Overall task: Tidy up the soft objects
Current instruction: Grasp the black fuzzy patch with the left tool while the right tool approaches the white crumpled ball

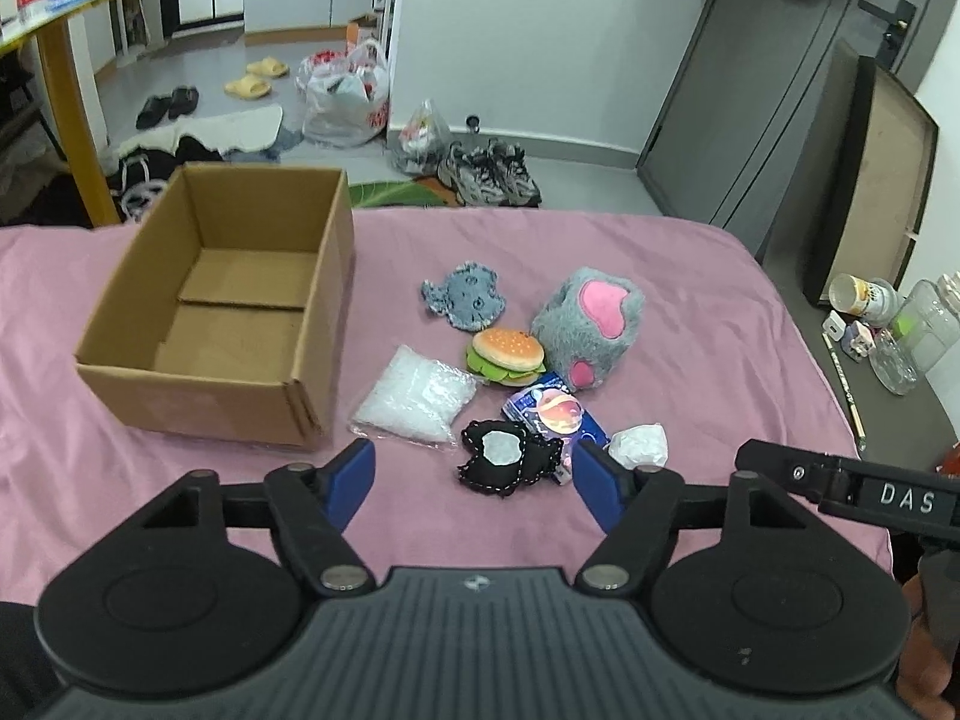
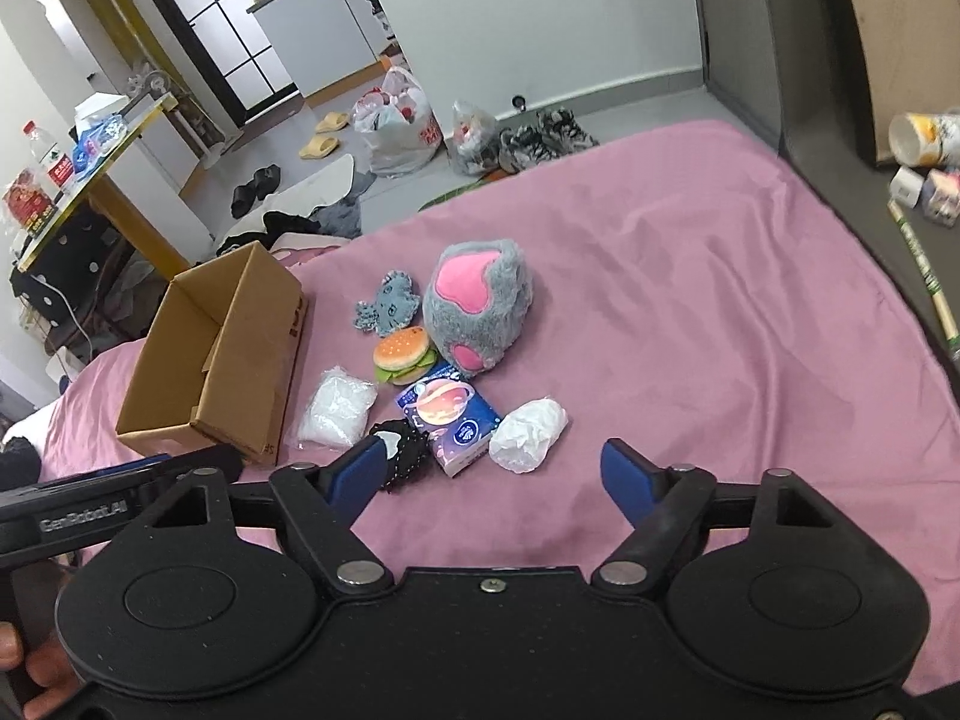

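Soft objects lie clustered on a pink bedsheet [image 1: 690, 312]: a grey paw plush [image 1: 585, 327] [image 2: 477, 306], a burger toy [image 1: 507, 355] [image 2: 403, 354], a small grey plush [image 1: 465, 294] [image 2: 387, 301], a clear bag of white filling [image 1: 411, 402] [image 2: 336, 408], a black felt piece [image 1: 507, 459] [image 2: 403, 450], a tissue pack with a planet print [image 1: 555, 414] [image 2: 449, 420] and a white wad [image 1: 639, 445] [image 2: 528, 435]. An empty cardboard box [image 1: 222, 306] [image 2: 210, 360] stands left of them. My left gripper [image 1: 474, 480] is open just short of the black piece. My right gripper [image 2: 498, 474] is open near the white wad.
The bed's far edge drops to a floor with shoes [image 1: 489, 174], plastic bags [image 1: 348, 96] and slippers [image 1: 255, 81]. A yellow table [image 1: 66, 78] stands at the left. Jars and cups [image 1: 888, 318] sit on a surface right of the bed.
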Demonstrator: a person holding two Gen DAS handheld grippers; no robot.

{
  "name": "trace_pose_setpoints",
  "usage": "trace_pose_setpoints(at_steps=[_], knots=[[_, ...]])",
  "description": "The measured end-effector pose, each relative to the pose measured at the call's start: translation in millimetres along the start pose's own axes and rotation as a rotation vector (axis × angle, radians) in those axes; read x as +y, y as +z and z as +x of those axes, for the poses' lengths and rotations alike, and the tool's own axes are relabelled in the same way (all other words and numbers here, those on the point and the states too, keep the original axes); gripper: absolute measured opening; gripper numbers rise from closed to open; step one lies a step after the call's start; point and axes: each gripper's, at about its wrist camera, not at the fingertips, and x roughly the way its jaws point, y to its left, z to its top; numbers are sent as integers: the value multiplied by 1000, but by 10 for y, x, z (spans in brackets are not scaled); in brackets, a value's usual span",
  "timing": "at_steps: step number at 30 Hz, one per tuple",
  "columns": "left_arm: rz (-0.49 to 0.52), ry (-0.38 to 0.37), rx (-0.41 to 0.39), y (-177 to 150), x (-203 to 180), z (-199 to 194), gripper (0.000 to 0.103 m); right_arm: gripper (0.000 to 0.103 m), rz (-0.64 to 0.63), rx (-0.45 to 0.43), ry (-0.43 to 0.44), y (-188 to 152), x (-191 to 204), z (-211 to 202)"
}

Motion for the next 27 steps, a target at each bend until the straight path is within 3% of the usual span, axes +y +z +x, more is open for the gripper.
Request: trace_pose_setpoints(at_steps=[13,27], knots=[[-30,-21,106,15,-37,719,47,52,59,74,31,22,-195,474],[-66,-34,192,2,12,1332,44,49,91,160,17,68,-337,891]])
